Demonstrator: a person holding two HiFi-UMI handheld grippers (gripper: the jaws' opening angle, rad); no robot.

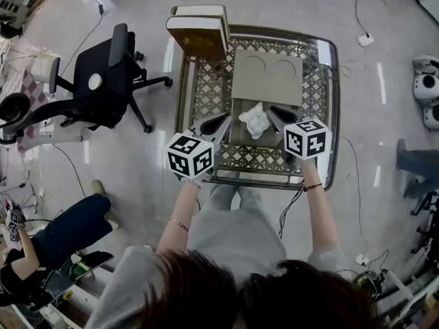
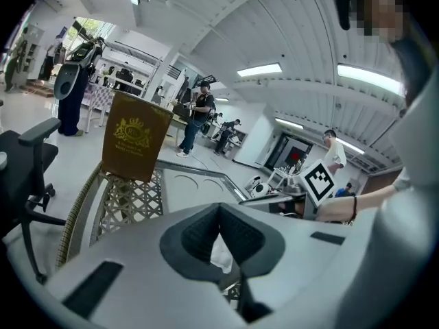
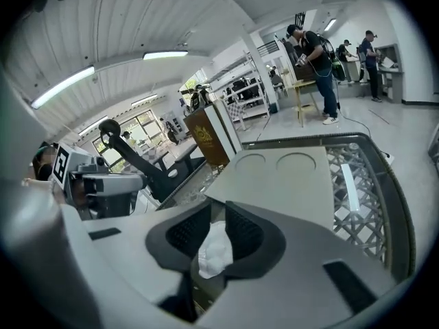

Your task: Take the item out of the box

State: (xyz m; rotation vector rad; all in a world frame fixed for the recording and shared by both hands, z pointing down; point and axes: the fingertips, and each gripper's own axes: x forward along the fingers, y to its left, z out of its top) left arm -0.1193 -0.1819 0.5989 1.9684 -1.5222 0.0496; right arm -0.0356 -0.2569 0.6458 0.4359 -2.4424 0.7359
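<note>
An open brown cardboard box (image 1: 241, 134) sits on a lattice-top table (image 1: 317, 94), its flap (image 1: 267, 77) folded back. A crumpled white item (image 1: 255, 120) lies in the box. My left gripper (image 1: 231, 118) reaches in from the left, its tips at the item's left edge. In the left gripper view its jaws (image 2: 219, 210) meet at the tips, with the white item (image 2: 221, 256) showing beyond them. My right gripper (image 1: 269, 110) sits at the item's right edge. In the right gripper view it (image 3: 218, 214) has a narrow gap, through which the white item (image 3: 214, 252) shows.
A tall brown-and-gold case (image 1: 199, 33) stands at the table's back left corner. A black office chair (image 1: 103, 81) is left of the table and a seated person (image 1: 62, 232) is at the lower left. Cables trail on the floor to the right.
</note>
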